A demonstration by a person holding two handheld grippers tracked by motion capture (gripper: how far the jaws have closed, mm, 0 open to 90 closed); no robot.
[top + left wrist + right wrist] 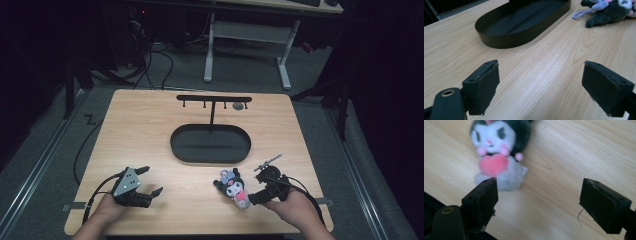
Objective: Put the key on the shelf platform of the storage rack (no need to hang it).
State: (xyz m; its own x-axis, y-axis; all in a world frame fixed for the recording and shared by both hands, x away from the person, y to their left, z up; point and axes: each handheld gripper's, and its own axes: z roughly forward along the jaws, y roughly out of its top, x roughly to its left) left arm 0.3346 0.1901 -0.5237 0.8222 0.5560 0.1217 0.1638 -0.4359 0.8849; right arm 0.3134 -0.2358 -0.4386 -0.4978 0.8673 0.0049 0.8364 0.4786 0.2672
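Pale wooden table (150,130): near left, the left gripper (152,181) rests idle, jaws spread and empty; beyond stands a black tray (210,143); near right, the plush toy (234,188) lies just beside the right gripper (255,192), spread wide, seemingly for a grab

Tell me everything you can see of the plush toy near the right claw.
The plush toy is a small soft doll with a white face, dark hood and ears, pink cheek and hand pompoms, a pink heart on its chest and a pale grey body. A lilac loop hangs from its head end. It lies face up on the wooden table, just in front of the open right claw, with nothing gripping it.
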